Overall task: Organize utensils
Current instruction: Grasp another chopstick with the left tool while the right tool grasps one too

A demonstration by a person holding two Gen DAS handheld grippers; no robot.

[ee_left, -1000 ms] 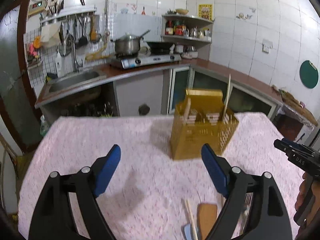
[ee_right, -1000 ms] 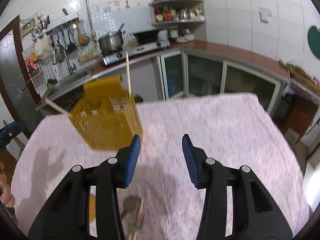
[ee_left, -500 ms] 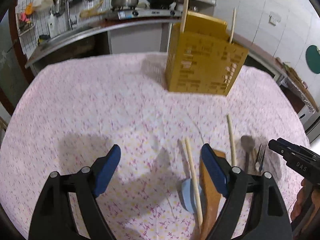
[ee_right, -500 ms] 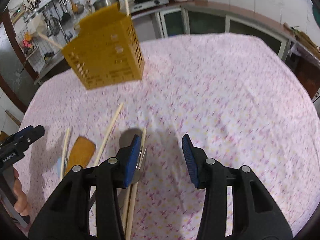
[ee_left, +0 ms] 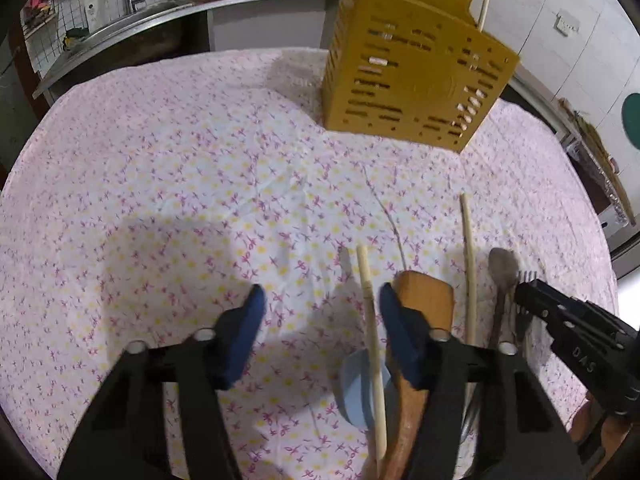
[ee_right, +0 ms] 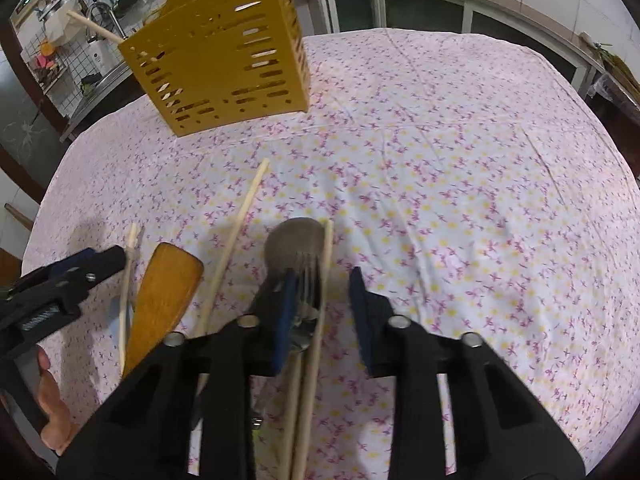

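**Both grippers low over the utensils**

Left gripper (ee_left: 320,300) fingers were closing, unpressed — a pale wooden chopstick (ee_left: 370,320) lay between them. Right gripper (ee_right: 320,286) fingers were closing around a metal fork (ee_right: 309,280) and a second chopstick (ee_right: 322,300) on the floral-clothed desk (ee_right: 460,160), not yet pinching.

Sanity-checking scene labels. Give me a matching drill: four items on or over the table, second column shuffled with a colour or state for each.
Column 1
1. utensil holder
2. wooden spatula
3. spoon
4. left gripper

Column 2
A. dark grey bowl, lying flat on the cloth
B. yellow, slotted, standing upright with chopsticks in it
C. blue pads, jaws closing, a chopstick lying between them
D. orange-brown blade, flat on the cloth

Pairs: 1-B, 2-D, 3-A, 4-C
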